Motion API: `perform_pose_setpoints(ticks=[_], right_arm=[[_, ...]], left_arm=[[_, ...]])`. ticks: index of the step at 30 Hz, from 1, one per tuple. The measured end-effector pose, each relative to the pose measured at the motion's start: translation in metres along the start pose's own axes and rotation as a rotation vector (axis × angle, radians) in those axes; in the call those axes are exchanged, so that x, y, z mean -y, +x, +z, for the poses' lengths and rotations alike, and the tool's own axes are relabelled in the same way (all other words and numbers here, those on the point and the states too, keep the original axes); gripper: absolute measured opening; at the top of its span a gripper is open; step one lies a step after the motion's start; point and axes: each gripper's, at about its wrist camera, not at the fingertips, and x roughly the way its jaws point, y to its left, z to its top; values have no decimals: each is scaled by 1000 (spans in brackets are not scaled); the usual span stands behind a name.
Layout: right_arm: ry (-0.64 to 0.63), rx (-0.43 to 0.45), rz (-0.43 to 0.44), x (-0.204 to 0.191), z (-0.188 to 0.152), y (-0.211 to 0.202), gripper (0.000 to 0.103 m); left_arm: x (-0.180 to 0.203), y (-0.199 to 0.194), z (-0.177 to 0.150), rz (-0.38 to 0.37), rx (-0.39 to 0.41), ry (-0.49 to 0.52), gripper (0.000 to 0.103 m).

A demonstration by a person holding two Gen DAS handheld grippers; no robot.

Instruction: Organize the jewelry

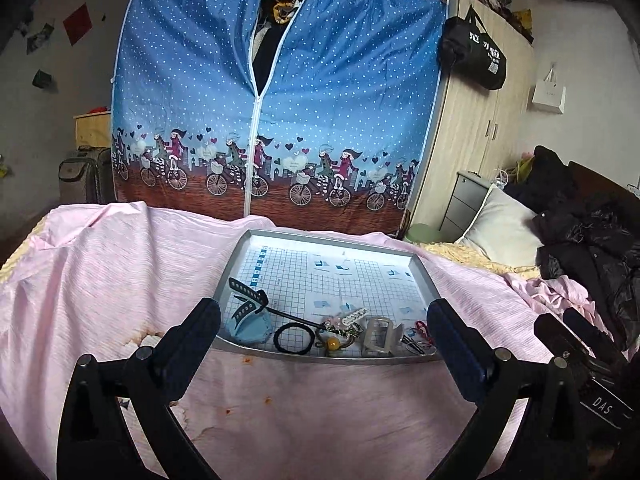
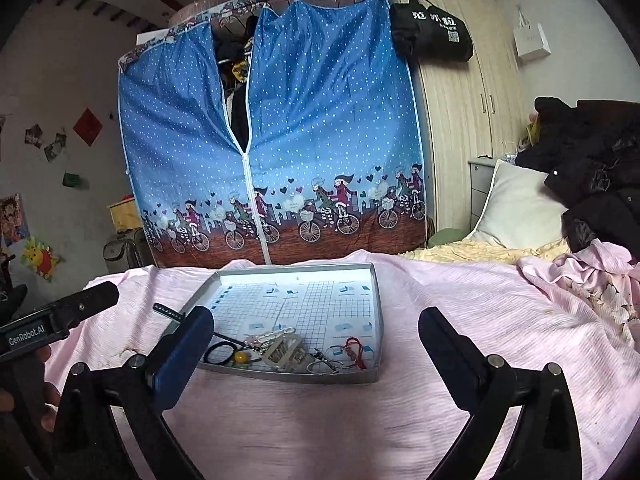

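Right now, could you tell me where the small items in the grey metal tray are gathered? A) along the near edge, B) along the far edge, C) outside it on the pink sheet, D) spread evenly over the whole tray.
A: the black hair tie and clear plastic clip lie by the grey metal tray's near rim; its far half is bare.

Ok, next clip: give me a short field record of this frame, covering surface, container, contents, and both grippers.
surface: pink bedsheet
container: shallow grey tray with a grid-printed liner
contents: all clustered along the tray's near edge: black hair tie, amber bead, clear hair claw, red cord piece, light blue pouch, black perforated strap
left gripper: open, empty, short of the tray
right gripper: open, empty, short of the tray
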Motion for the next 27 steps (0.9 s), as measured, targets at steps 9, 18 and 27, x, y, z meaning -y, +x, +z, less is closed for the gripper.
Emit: perform_pose_setpoints(ticks=[9, 18, 27], right_arm=[[-19, 110, 19, -30, -12, -71, 103], [-32, 159, 24, -59, -27, -112, 103], [-36, 190, 0, -79, -48, -136, 103]], left_arm=[[-11, -80, -27, 4, 79, 44, 101], [-21, -126, -60, -7, 94, 86, 101], [-32, -156, -80, -3, 109, 81, 101]])
